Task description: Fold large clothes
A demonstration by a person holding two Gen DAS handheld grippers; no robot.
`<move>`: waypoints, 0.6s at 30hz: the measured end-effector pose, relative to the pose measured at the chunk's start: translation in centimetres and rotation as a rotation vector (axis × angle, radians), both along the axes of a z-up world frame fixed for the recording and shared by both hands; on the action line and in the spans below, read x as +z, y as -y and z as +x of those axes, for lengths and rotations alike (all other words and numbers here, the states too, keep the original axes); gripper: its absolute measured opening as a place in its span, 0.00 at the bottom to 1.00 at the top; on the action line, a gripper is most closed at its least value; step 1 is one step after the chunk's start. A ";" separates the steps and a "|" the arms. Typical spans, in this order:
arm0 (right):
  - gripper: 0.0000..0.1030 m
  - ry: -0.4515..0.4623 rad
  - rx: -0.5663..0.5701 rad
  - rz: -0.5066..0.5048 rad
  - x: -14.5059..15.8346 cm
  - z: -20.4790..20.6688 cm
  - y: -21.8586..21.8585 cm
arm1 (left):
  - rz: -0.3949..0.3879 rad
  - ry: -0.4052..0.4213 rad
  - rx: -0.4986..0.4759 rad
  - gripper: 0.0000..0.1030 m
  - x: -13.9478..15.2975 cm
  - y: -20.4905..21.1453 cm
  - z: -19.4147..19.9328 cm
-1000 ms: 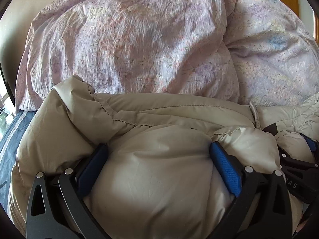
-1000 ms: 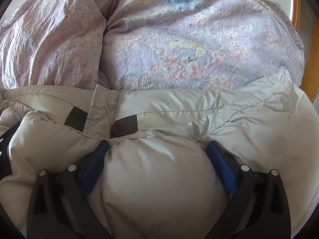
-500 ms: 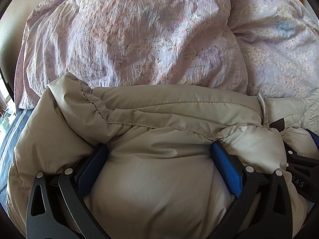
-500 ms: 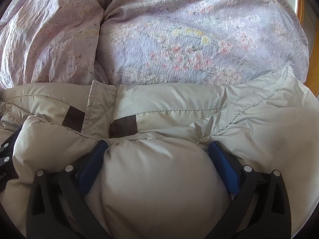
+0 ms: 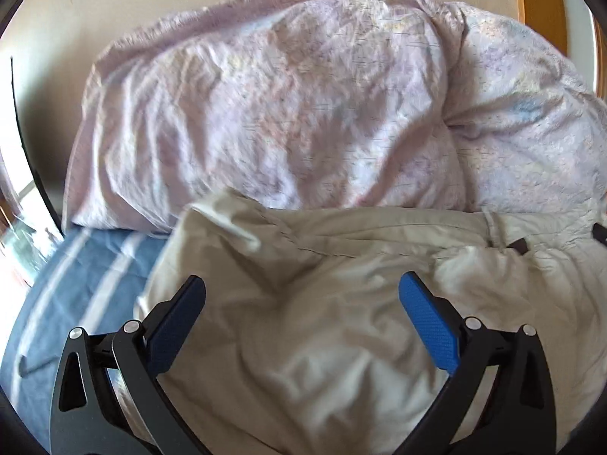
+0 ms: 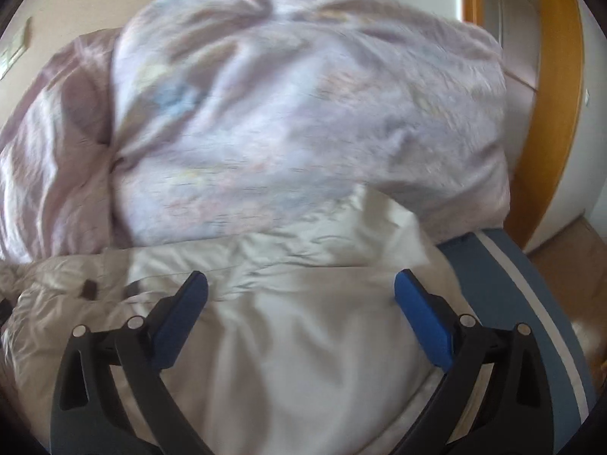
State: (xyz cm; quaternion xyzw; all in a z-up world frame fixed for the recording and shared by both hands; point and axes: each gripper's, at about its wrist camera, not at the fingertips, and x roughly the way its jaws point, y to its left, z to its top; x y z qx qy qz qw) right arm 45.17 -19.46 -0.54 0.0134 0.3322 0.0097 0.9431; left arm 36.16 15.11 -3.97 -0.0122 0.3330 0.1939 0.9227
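Both tools have come up off the beige puffer jacket since a second ago: then their blue pads were sunk into the padding, now they sit clear of it and more of the room shows beyond.

Seen from the left wrist, the left tool (image 5: pixel 301 295) has its fingers spread wide with nothing pinched between them; the beige puffer jacket (image 5: pixel 341 303) lies crumpled under and ahead of the tool, its folded edge running across just in front of the fingertips. To the tool's left a blue bed sheet with white stripes (image 5: pixel 76 288) is uncovered. Ahead of the jacket rises a bulky lilac floral duvet (image 5: pixel 284 106), touching the jacket's far edge.

Seen from the right wrist, the right tool (image 6: pixel 301 292) is likewise spread and holds nothing. The jacket (image 6: pixel 303 341) fills the space between and below its fingers, with small dark patches (image 6: pixel 90 287) on the fabric to the left. The duvet (image 6: pixel 284 121) piles up ahead, and the striped sheet (image 6: pixel 512 303) shows to the right, with a wooden frame (image 6: pixel 550 113) beyond.

No readable brand, label or writing is visible; the picture is motion-blurred.
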 end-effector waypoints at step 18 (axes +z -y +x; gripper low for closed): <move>0.98 -0.174 -0.075 0.018 -8.4 4.3 3.5 | -0.135 -0.073 0.143 0.99 -4.0 -6.4 -0.9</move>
